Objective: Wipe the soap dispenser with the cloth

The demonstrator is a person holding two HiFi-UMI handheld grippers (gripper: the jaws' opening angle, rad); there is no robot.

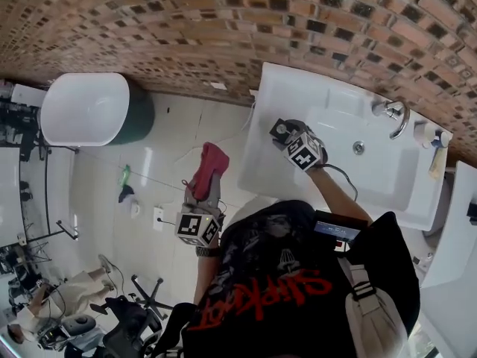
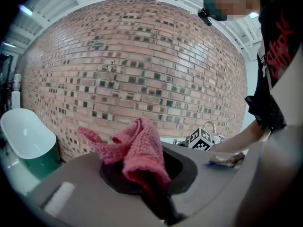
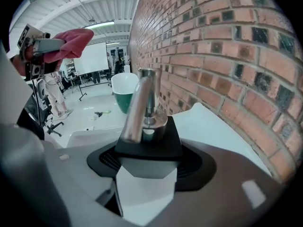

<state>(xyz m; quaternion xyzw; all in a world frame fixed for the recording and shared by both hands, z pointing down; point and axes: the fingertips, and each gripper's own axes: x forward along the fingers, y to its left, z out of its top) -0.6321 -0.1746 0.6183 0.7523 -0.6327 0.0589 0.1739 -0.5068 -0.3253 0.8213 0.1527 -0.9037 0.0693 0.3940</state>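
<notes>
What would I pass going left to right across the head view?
tub → cloth → dispenser → drain → faucet

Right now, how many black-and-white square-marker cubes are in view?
2. One cube on the left gripper, beside the pink knitted cloth it grips; the other cube on the right gripper, over the white ceramic sink.

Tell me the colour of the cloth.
The cloth is pinkish red; the left gripper view shows it best.
</notes>
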